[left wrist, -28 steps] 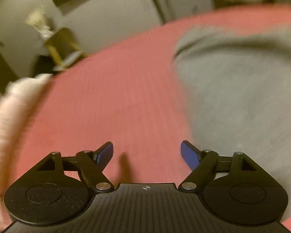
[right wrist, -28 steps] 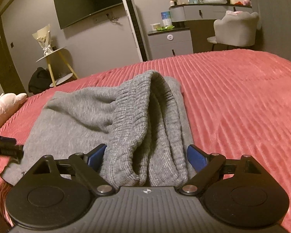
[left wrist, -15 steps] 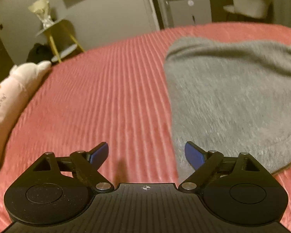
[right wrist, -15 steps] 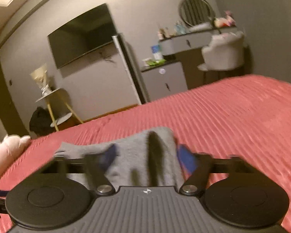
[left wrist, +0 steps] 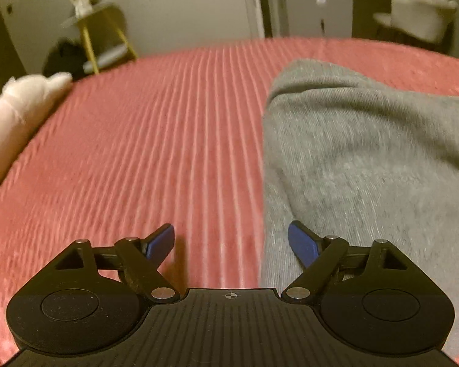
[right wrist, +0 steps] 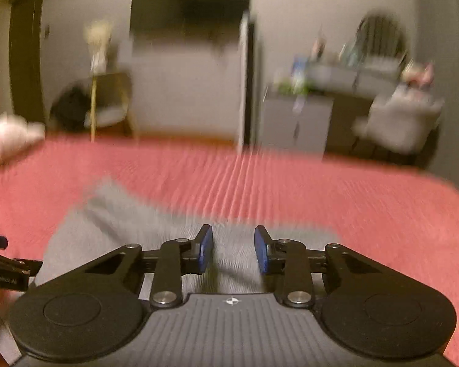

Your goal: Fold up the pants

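Grey knit pants point(left wrist: 367, 159) lie folded on the red ribbed bedspread point(left wrist: 156, 140). My left gripper point(left wrist: 231, 243) is open and empty, low over the bed at the pants' left edge, its right finger over the grey cloth. In the right wrist view the pants point(right wrist: 131, 223) lie below and ahead. My right gripper point(right wrist: 233, 250) is raised above them, jaws partly open with nothing between them. The left gripper's tip point(right wrist: 3, 263) shows at that view's left edge.
A pale pink plush toy point(left wrist: 12, 116) lies on the bed at the left. Beyond the bed stand a yellow-legged side table point(left wrist: 98, 33), a grey dresser point(right wrist: 296, 122) and a light chair point(right wrist: 404, 119). The right wrist view is blurred.
My right gripper has let go of the pants' ribbed end, lifted up and back, and its jaws have narrowed. My left gripper has shifted slightly right along the pants' left edge, still open.
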### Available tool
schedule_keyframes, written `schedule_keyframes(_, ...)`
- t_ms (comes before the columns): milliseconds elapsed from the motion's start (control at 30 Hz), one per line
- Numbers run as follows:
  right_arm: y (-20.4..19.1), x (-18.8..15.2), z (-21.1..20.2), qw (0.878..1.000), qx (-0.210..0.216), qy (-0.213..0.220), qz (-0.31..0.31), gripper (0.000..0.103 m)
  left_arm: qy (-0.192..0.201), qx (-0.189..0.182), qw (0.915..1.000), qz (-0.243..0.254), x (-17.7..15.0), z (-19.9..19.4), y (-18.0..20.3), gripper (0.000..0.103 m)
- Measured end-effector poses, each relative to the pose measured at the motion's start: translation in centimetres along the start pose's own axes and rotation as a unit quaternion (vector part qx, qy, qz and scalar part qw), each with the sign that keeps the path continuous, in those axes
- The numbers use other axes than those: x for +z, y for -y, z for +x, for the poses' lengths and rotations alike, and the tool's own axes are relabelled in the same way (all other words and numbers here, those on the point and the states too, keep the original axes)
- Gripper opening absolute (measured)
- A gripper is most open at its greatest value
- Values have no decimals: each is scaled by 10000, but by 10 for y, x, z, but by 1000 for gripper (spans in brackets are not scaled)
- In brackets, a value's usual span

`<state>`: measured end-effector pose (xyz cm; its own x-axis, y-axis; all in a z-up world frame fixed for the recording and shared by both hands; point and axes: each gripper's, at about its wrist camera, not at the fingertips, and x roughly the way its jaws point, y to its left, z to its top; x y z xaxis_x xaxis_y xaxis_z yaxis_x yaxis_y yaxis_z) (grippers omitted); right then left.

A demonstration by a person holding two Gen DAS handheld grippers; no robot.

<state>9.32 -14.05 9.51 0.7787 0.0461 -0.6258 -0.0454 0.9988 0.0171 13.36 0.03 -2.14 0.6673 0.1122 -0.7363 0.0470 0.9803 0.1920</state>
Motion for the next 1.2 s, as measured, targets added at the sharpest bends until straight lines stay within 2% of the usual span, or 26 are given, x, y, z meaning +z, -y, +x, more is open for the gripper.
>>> schedule_keyframes(33,1,-5,13,9993,96,-371,-30,28,134,70,9999,16,-6,-2,1,91)
schedule_keyframes(100,-6,-13,14,9984,112,-352,-424,28,160,-14,9996,-212,-10,-3,-4,92)
schedule_keyframes(167,-14,-9,10,9973,44,-374,-636,28,17,-111,9976,-690,-11,1,-13,97)
schedule_keyframes(267,-11,8,1,9996,229,-158,-62,29,-111,-292,9929,-1145,-12,6,-25,98)
schedule_keyframes(333,-11,21,3,9994,307,-3,173,29,-88,-276,9932,-1126,-12,5,-26,98)
schedule_keyframes(433,-17,31,22,9996,271,-69,39,29,-30,-149,9950,-987,-12,1,-21,98)
schedule_keyframes(533,-20,20,47,9951,440,-881,-28,28,20,-106,9954,-948,-12,-3,-16,98)
schedule_keyframes(600,-26,9,35,9955,475,-717,-392,28,-33,-162,9943,-1052,-11,0,-19,98)
schedule_keyframes(700,-33,3,28,9933,490,-765,-720,28,-25,-91,9948,-1016,-10,0,-15,99)
schedule_keyframes(800,-37,5,39,9922,240,-873,-856,28,36,49,9965,-836,-9,-3,-8,99)
schedule_keyframes(867,-48,10,57,9896,-215,-916,-1092,29,43,39,9963,-857,-9,-3,-8,99)
schedule_keyframes(900,-50,14,67,9880,-463,-920,-1150,36,41,25,9960,-889,-10,-3,-9,99)
schedule_keyframes(933,-46,18,77,9881,-652,-913,-1051,50,39,16,9959,-908,-10,-3,-9,99)
schedule_keyframes(1000,-36,30,84,9900,-985,-804,-603,69,37,21,9958,-913,-10,-4,-9,99)
schedule_keyframes(1100,-28,37,69,9907,-1243,-441,-321,56,22,49,9956,-932,-10,-3,-9,101)
schedule_keyframes(1133,-26,37,61,9922,-1170,-397,-189,56,23,37,9954,-962,-10,-3,-9,101)
schedule_keyframes(1200,-23,33,41,9971,-656,-391,62,59,23,7,9947,-1030,-10,-1,-9,101)
